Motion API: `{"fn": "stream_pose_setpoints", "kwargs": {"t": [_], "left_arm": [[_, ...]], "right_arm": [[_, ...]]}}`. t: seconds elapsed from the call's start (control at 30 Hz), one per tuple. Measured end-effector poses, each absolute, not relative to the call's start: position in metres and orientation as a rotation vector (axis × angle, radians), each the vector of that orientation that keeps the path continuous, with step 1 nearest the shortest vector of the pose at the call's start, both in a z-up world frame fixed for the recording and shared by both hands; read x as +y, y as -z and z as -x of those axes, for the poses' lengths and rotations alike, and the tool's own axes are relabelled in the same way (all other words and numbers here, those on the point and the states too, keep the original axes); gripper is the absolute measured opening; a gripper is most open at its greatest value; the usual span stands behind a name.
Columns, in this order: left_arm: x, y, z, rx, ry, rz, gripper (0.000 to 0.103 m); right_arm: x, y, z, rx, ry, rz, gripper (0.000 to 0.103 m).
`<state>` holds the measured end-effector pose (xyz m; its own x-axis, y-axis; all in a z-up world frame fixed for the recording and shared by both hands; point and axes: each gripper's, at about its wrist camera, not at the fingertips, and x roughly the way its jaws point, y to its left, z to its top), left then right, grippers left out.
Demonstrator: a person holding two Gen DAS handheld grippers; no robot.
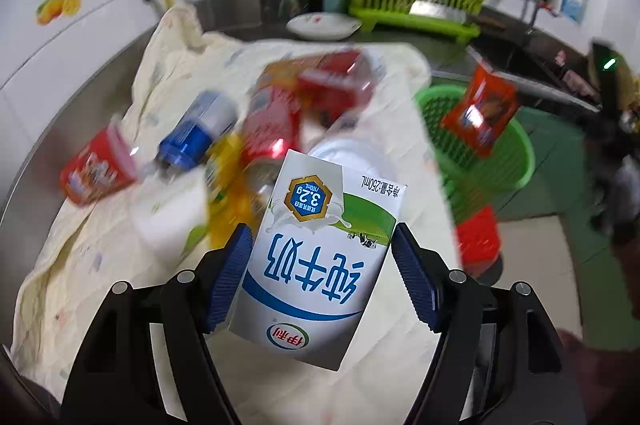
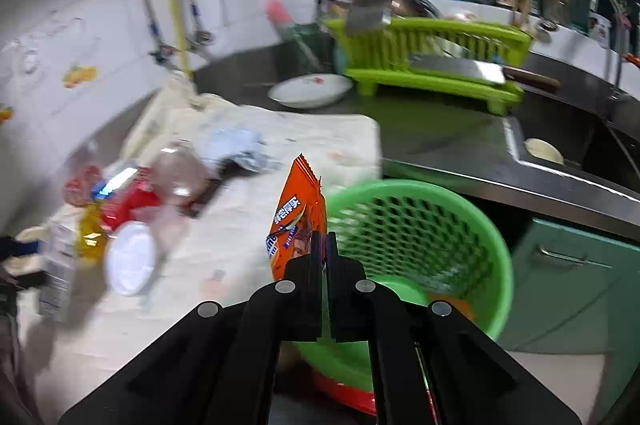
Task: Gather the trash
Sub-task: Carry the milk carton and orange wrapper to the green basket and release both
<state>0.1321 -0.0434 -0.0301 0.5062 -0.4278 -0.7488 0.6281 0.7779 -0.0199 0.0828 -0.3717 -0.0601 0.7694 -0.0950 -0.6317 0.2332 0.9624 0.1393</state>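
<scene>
Carrying trash to the green basket (image 2: 420, 225), I have my left claw (image 1: 320, 277) clamped on a milk carton (image 1: 316, 257) above the counter and my right claw (image 2: 324, 245) pinching an orange snack wrapper (image 2: 298, 221) near its rim; next, release inside

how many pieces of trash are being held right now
2: a milk carton in the left gripper, and an orange snack wrapper pinched by the right gripper beside the green basket.
</scene>
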Motion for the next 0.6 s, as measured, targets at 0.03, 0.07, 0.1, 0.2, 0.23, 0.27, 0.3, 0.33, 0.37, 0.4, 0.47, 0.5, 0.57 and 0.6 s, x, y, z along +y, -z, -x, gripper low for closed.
{"fn": "stream_pose_setpoints", "kwargs": {"t": [0.03, 0.07, 0.1, 0.2, 0.23, 0.27, 0.3, 0.33, 0.37, 0.4, 0.47, 0.5, 0.57, 0.6], "left_arm": [[-0.050, 0.024, -0.133, 0.811, 0.659, -0.259, 0.071], [-0.055, 0.022, -0.132, 0.803, 0.669, -0.257, 0.071], [-0.064, 0.016, -0.132, 0.789, 0.683, -0.257, 0.071], [-0.092, 0.008, -0.134, 0.770, 0.723, -0.248, 0.071], [-0.100, 0.007, -0.135, 0.771, 0.733, -0.243, 0.071], [-0.109, 0.005, -0.137, 0.772, 0.750, -0.239, 0.071], [-0.123, 0.005, -0.140, 0.769, 0.764, -0.238, 0.071], [-0.133, 0.005, -0.142, 0.770, 0.775, -0.236, 0.071], [-0.142, 0.005, -0.142, 0.774, 0.788, -0.230, 0.071], [-0.151, 0.005, -0.144, 0.782, 0.805, -0.220, 0.071], [-0.176, 0.007, -0.149, 0.789, 0.825, -0.219, 0.071], [-0.191, 0.008, -0.152, 0.794, 0.841, -0.217, 0.071], [-0.212, 0.012, -0.155, 0.805, 0.860, -0.209, 0.071], [-0.223, 0.014, -0.157, 0.813, 0.870, -0.205, 0.071]], "right_arm": [[-0.377, 0.065, -0.083, 0.683, 0.197, -0.215, 0.002], [-0.384, 0.072, -0.084, 0.698, 0.216, -0.214, 0.002], [-0.388, 0.076, -0.084, 0.706, 0.229, -0.212, 0.003], [-0.403, 0.089, -0.082, 0.730, 0.253, -0.229, 0.003], [-0.406, 0.092, -0.082, 0.732, 0.261, -0.234, 0.003], [-0.412, 0.096, -0.080, 0.736, 0.266, -0.242, 0.003], [-0.414, 0.098, -0.080, 0.739, 0.268, -0.248, 0.003], [-0.417, 0.100, -0.079, 0.741, 0.274, -0.251, 0.003], [-0.421, 0.102, -0.077, 0.743, 0.274, -0.256, 0.004], [-0.423, 0.103, -0.076, 0.744, 0.271, -0.261, 0.004], [-0.429, 0.103, -0.073, 0.741, 0.270, -0.269, 0.004], [-0.432, 0.103, -0.072, 0.735, 0.261, -0.276, 0.004], [-0.437, 0.102, -0.071, 0.723, 0.263, -0.279, 0.005], [-0.440, 0.102, -0.071, 0.719, 0.266, -0.277, 0.005]]}}
